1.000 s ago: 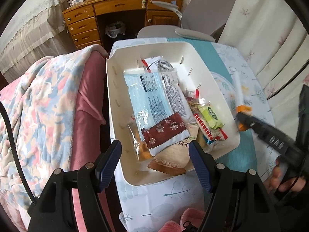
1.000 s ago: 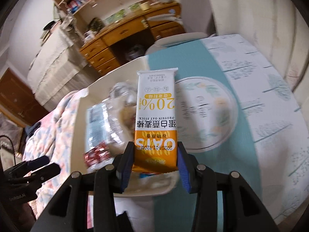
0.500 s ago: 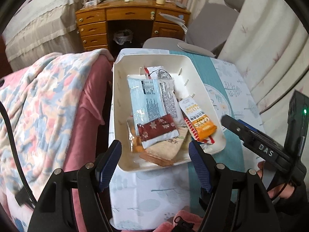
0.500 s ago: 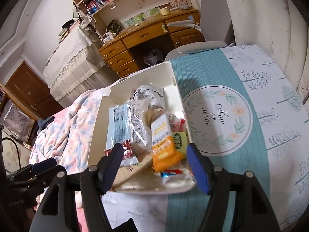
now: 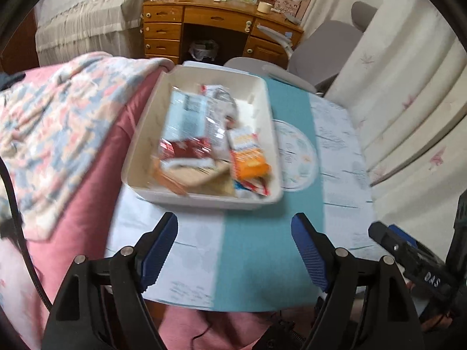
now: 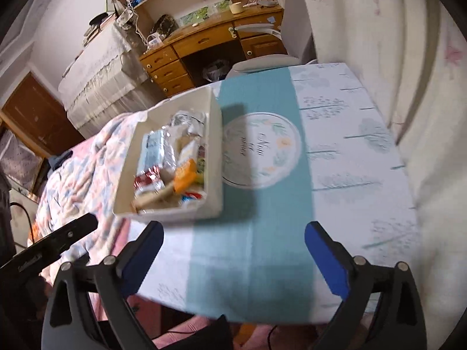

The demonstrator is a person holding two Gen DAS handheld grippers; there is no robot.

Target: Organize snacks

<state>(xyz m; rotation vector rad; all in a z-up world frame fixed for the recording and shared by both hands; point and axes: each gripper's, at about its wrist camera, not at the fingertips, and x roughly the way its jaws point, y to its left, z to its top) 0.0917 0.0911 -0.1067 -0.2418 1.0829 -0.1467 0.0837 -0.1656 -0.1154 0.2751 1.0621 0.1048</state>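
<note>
Nearest in the left wrist view, the left gripper (image 5: 235,250) has its jaws spread wide with nothing between them, over bare tablecloth; they have just been opening further. At 4 o'clock from it, at the frame edge, the black body of the right gripper (image 5: 414,262) shows. In the right wrist view the right gripper (image 6: 233,259) also stands with jaws wide and empty, having just been opening, and part of the left gripper (image 6: 55,242) shows at 9 o'clock.

Under both lies the worktop (image 6: 364,175), covered by a pale cloth with a teal band and a round floral print. Beyond the jaws, toward 12 o'clock in the left view, sits the white bin (image 5: 204,198) near the worktop's left edge. The snacks are inside it: an orange oat bar (image 5: 248,163) lies at the bin's right side, a dark red packet (image 5: 186,148) beside it at 9 o'clock, and a light blue bag (image 5: 186,116) farther back. The contents are blurred.

At 9 o'clock of the bin a patterned blanket (image 5: 58,116) drapes over pink upholstery. Farther off stand a grey chair (image 5: 321,55) and, at 12 o'clock, a wooden desk (image 5: 210,26) with drawers.
</note>
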